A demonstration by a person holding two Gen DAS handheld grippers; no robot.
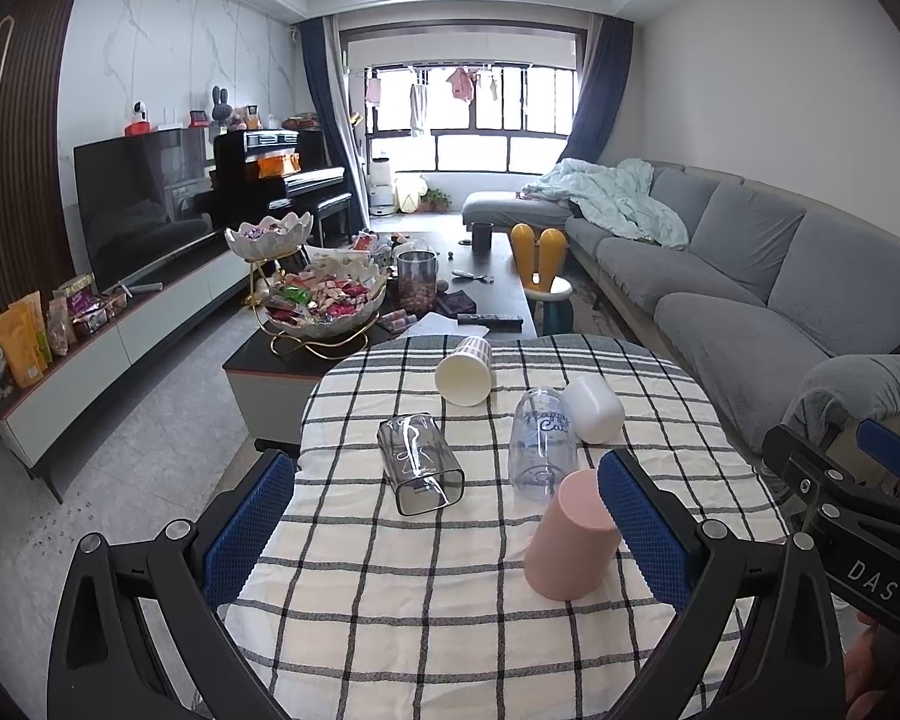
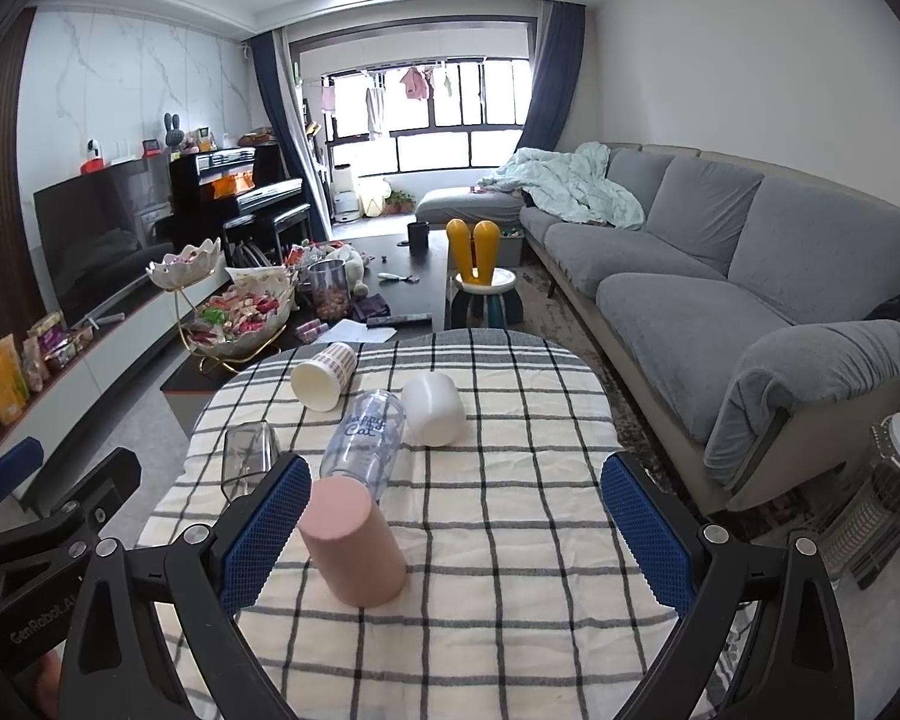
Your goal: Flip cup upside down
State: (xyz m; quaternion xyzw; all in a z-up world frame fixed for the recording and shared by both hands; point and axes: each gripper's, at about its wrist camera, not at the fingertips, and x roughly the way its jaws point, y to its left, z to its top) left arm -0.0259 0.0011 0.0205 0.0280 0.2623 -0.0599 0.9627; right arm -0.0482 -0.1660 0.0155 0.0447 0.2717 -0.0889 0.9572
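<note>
Checked cloth (image 1: pixel 450 600) covers a rounded table in a living room, with a grey sofa (image 1: pixel 738 276) to the right and a dark coffee table (image 1: pixel 498 276) beyond.

Left wrist view: 5 cups sit on the cloth. Pink cup (image 1: pixel 573 537) stands mouth down, near the front right. Clear printed cup (image 1: pixel 540 441) stands just behind it, apparently touching; its closed end is up. White cup (image 1: pixel 597 409) lies on its side, against the clear one's right. Cream cup (image 1: pixel 465 372) lies on its side at the far edge, mouth toward the camera. Smoky square cup (image 1: pixel 420 462) lies on its side left of centre, mouth toward the camera, apart from the others. Left gripper (image 1: pixel 444 534) is spread wide and holds nothing; its right pad (image 1: pixel 642 534) is just beside the pink cup, contact cannot be told. Right gripper (image 1: pixel 858 492) shows partly at the right edge.

Right wrist view: the same 5 cups appear. Pink cup (image 2: pixel 354 540) stands mouth down at the front left, clear cup (image 2: pixel 366 441) behind it, white cup (image 2: pixel 435 408) to the right, cream cup (image 2: pixel 324 375) at the far edge, smoky cup (image 2: pixel 249 459) at the left. Right gripper (image 2: pixel 456 534) is spread wide and holds nothing; its left pad (image 2: pixel 264 534) is just beside the pink cup. Left gripper (image 2: pixel 48 516) shows partly at the lower left.
</note>
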